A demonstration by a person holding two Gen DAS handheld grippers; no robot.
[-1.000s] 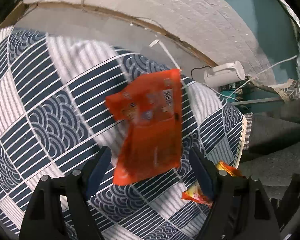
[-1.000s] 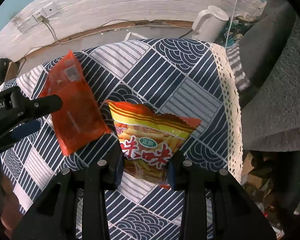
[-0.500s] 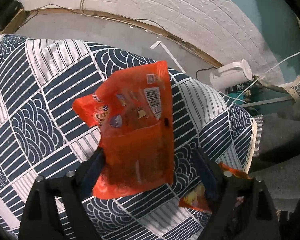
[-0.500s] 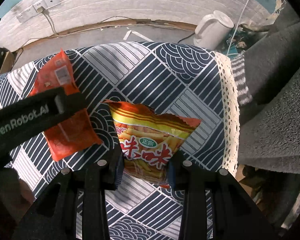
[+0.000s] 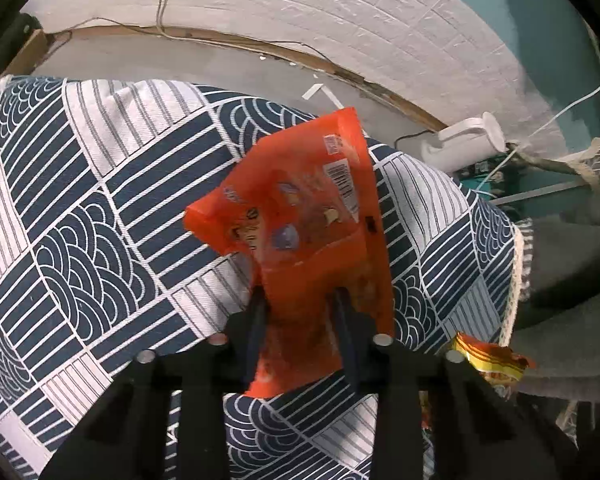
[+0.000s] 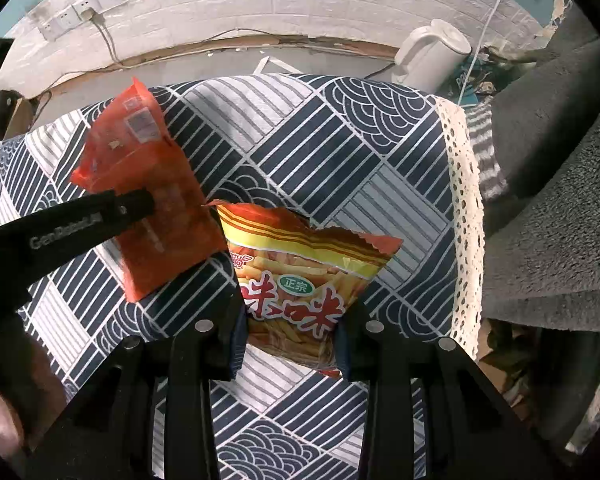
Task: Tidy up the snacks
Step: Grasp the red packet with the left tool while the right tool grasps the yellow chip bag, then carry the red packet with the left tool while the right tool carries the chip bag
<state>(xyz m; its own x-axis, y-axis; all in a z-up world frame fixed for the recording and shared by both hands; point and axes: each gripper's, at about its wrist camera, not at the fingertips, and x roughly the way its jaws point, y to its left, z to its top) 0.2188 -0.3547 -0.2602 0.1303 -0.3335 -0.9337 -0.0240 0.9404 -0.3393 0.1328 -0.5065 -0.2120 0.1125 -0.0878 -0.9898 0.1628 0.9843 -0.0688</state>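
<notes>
Where clamped, orange packet (image 5: 312,216) lengthwise upward (barcode topmost)

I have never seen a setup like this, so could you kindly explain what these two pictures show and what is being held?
There is no robot here: a person holds a two-finger gripper in each hand, each with a fisheye camera looking along its fingers. One picture is from the left gripper, whose jaws have just been closing and now pinch the orange packet. The other is from the right gripper, shut on the yellow bag; the left gripper shows there too, reaching in from the left. Both snacks are over a patterned cloth. A white kettle stands behind by the wall.
</notes>
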